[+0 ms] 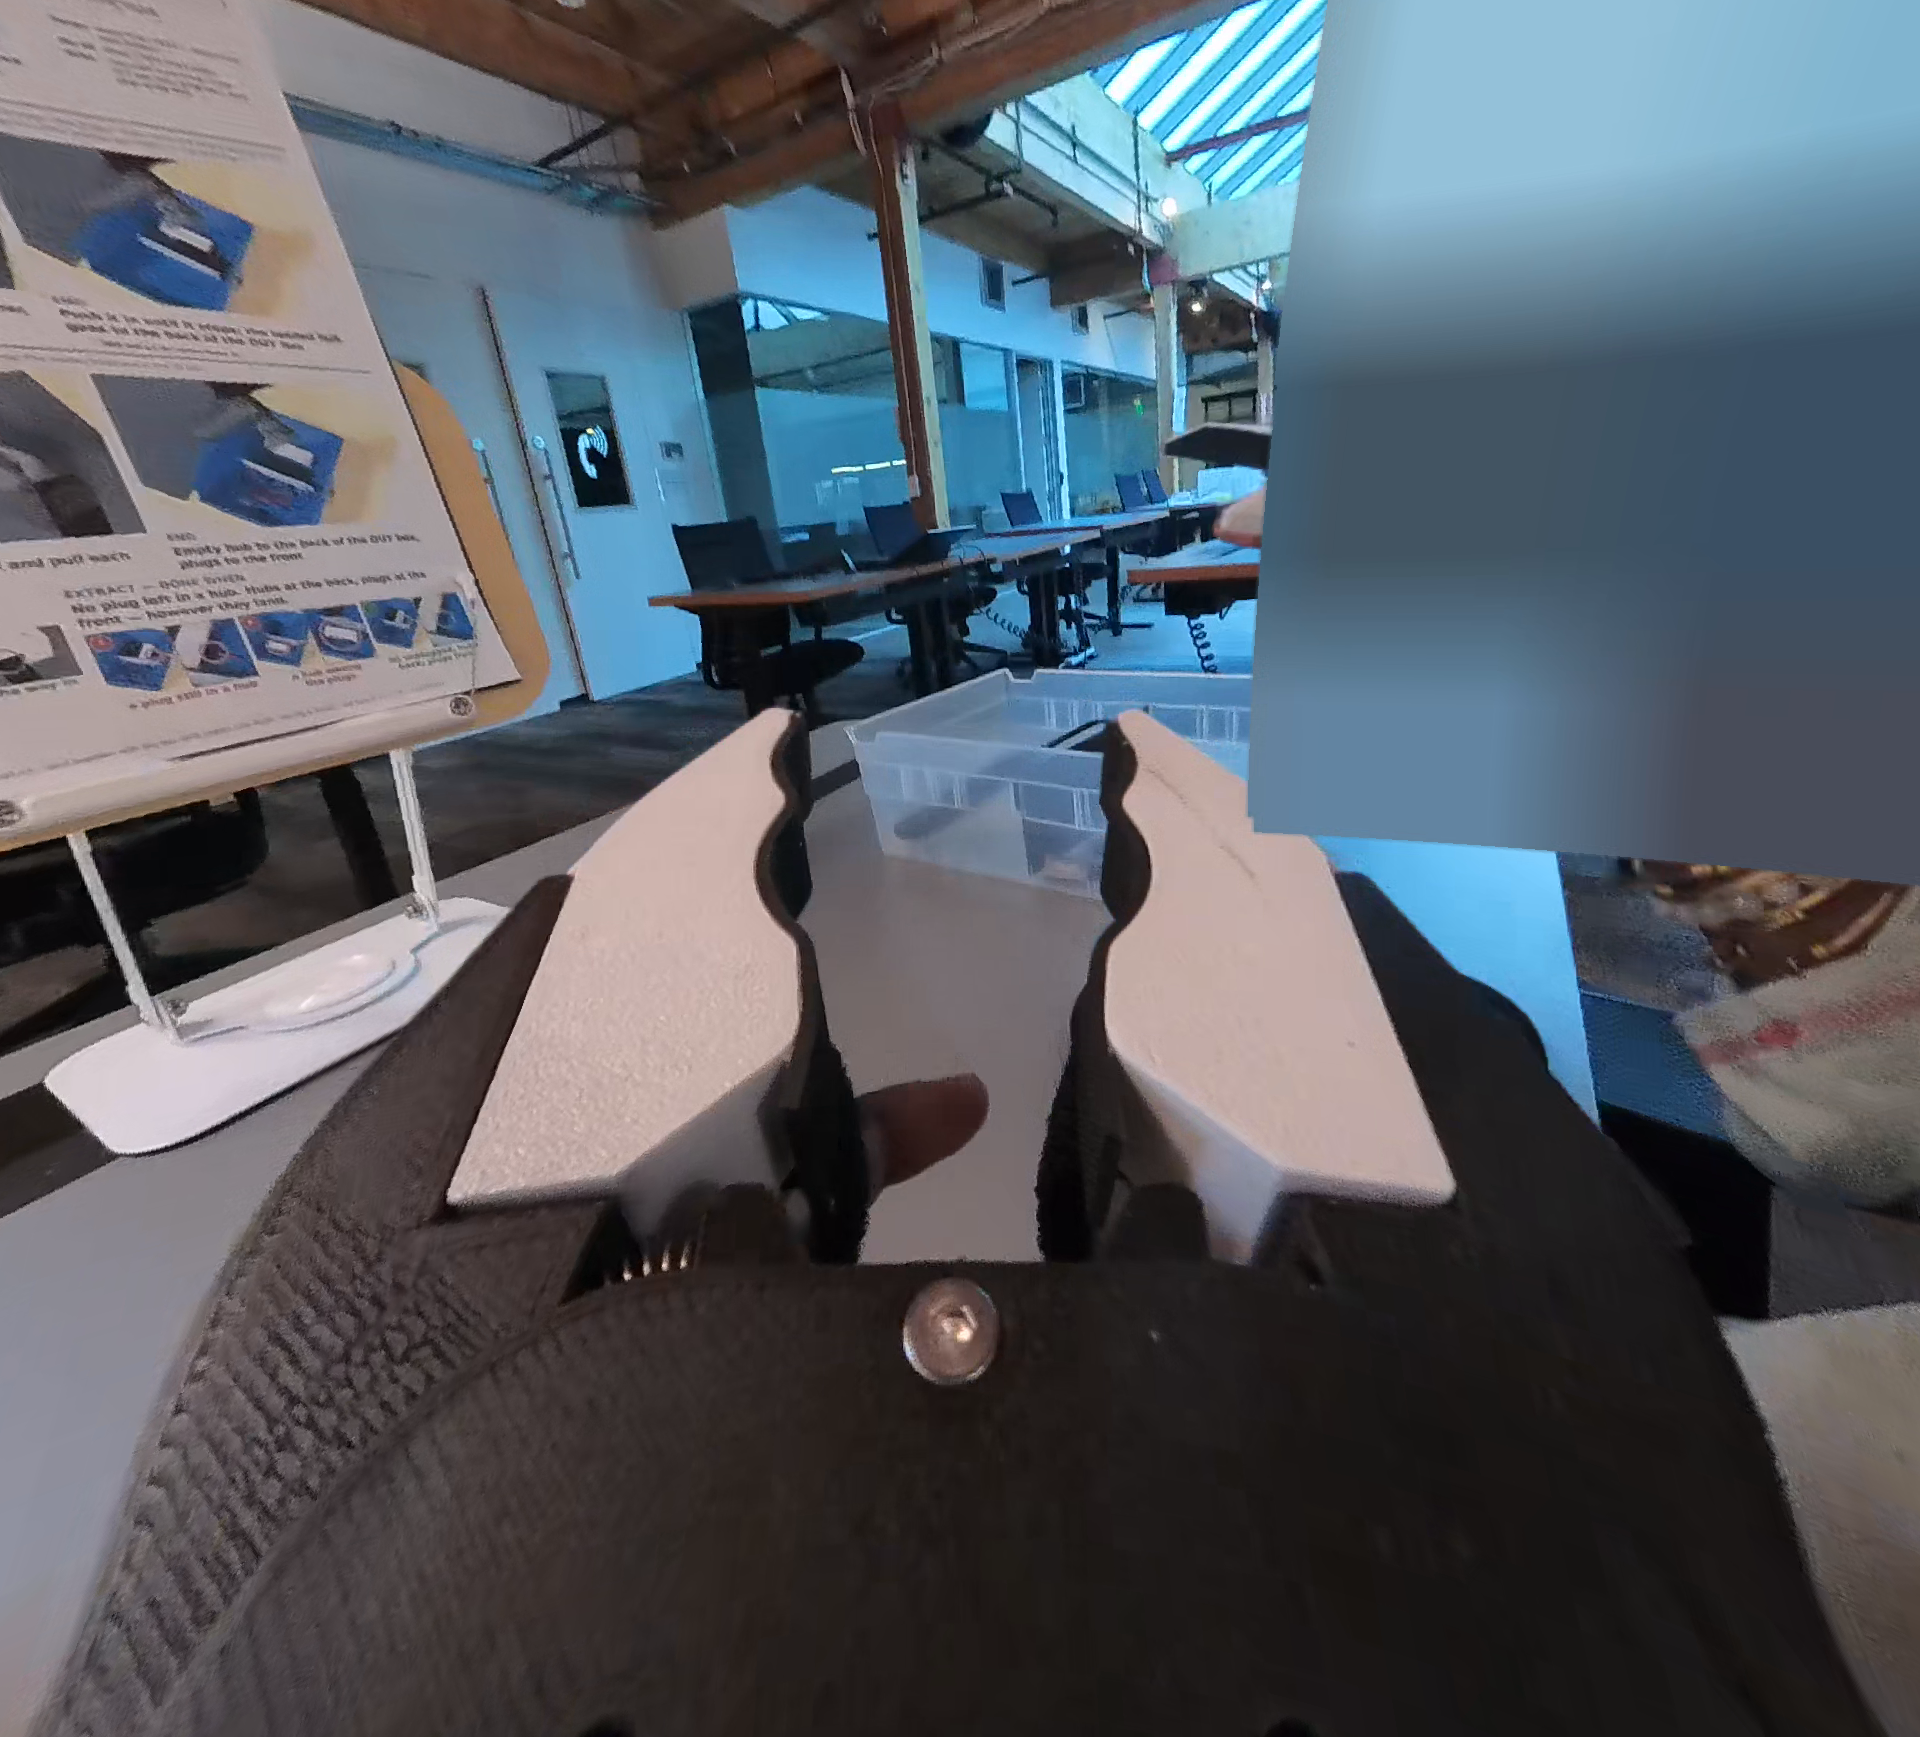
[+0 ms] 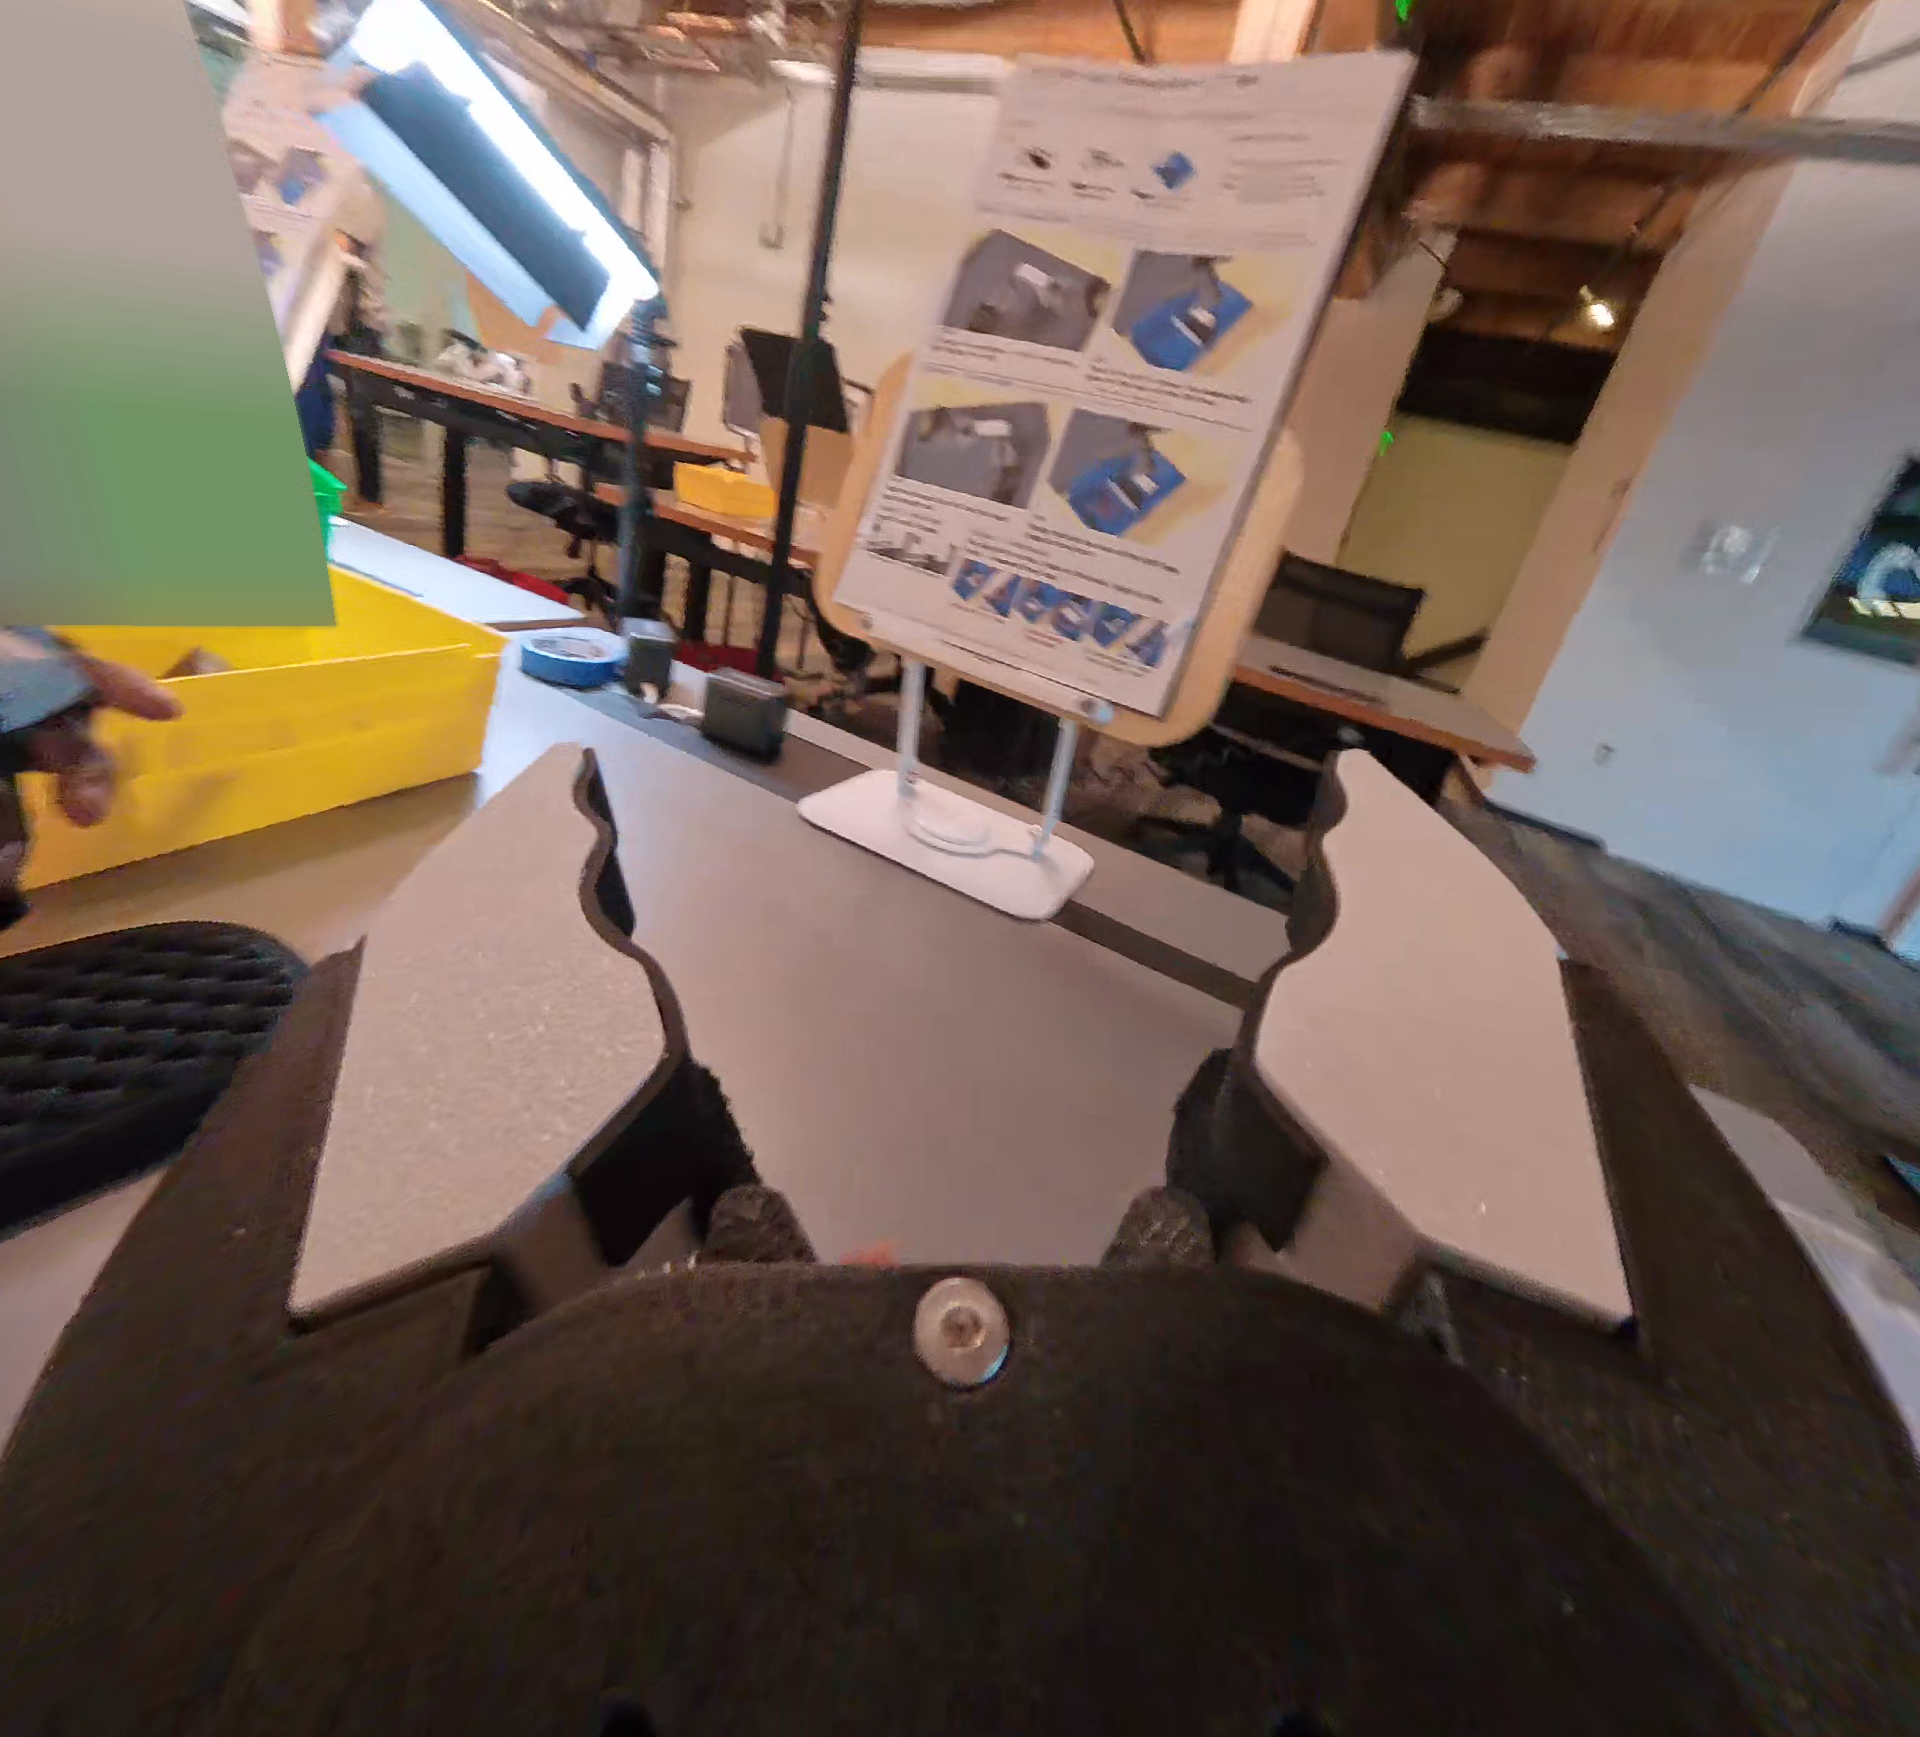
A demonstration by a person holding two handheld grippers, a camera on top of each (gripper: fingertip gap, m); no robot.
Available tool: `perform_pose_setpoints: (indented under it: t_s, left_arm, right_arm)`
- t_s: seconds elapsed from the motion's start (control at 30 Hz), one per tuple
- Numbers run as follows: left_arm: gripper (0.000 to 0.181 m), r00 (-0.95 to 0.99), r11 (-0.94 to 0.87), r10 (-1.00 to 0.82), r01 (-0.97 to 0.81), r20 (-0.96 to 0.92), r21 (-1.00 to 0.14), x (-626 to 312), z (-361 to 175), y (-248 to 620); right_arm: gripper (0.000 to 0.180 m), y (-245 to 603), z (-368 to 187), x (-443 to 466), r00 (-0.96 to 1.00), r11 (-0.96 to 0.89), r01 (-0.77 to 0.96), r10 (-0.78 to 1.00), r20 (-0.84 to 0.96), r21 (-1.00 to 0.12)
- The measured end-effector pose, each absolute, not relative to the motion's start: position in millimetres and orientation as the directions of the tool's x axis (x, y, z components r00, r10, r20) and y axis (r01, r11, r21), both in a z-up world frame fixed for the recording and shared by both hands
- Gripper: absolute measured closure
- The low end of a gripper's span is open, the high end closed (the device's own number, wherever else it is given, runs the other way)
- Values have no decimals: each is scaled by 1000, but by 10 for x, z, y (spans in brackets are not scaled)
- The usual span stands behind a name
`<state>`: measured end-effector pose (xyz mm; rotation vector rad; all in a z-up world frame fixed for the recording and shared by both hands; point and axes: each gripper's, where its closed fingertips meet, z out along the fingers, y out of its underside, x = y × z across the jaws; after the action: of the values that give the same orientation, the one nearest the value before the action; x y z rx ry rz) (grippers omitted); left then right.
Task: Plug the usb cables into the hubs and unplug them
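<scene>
My left gripper (image 1: 956, 752) is open and empty above the grey table (image 1: 935, 960). Just beyond its fingertips stands a clear plastic tray (image 1: 966, 794) with dark cable-like items inside; I cannot tell what they are. My right gripper (image 2: 966, 783) is wide open and empty over the same kind of grey table (image 2: 914, 1012). Two small dark grey boxes (image 2: 743, 713) stand at the table's far edge beyond it. No USB cable or hub shows clearly in either view.
An instruction sheet on a white stand is at the left (image 1: 208, 440) and ahead in the right wrist view (image 2: 1091, 399). A yellow bin (image 2: 312, 731), a blue tape roll (image 2: 566, 657) and a person's hand (image 2: 94, 731) are at the left. A black meshed object (image 2: 114, 1043) lies close left.
</scene>
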<state>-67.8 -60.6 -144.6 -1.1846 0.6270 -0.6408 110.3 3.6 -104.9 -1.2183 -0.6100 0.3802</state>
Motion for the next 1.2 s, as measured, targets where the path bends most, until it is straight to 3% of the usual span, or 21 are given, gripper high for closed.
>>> perform_pose_setpoints:
  t_s: [0.17,0.3,0.5,0.63,0.8,0.9,1.0,1.07,1.2]
  left_arm:
    - [128,660,216,-746,108,-92,-970,-714,-1477,-598]
    - [129,668,217,-719,-48,-192,-975,-996,-1499,-641]
    - [129,784,73,-552,-294,-284,-953,-1924,-1732,-564]
    - [129,794,8,-493,-406,-357,-914,-2599,-1759,-595]
    - [132,607,-194,-562,-757,-562,-624,-3606,-2074,-296]
    - [132,473,-203,-698,-850,-537,-485,-3820,-2335,-68]
    - [130,217,-198,-806,-976,-550,-94,-4209,-2670,-21]
    - [129,79,-145,-849,-986,-523,87,-4387,-2794,13]
    - [122,-40,-51,-878,-983,-476,178,-4474,-2973,106]
  right_arm:
    - [99,-83,-1425,648,762,528,-157,602,238,-834]
    - [98,65,-1864,330,655,339,-183,742,143,-923]
    - [109,48,-1807,426,643,331,-242,759,104,-912]
    - [106,-29,-1745,398,584,315,-317,808,78,-895]
    - [102,-111,-1717,318,553,342,-323,825,117,-883]
    - [102,-101,-1703,337,559,343,-330,822,111,-879]
    - [103,-82,-1685,377,567,335,-351,819,86,-874]
    - [103,-77,-1678,393,567,334,-361,820,79,-871]
    - [103,-78,-1666,421,578,352,-356,811,91,-866]
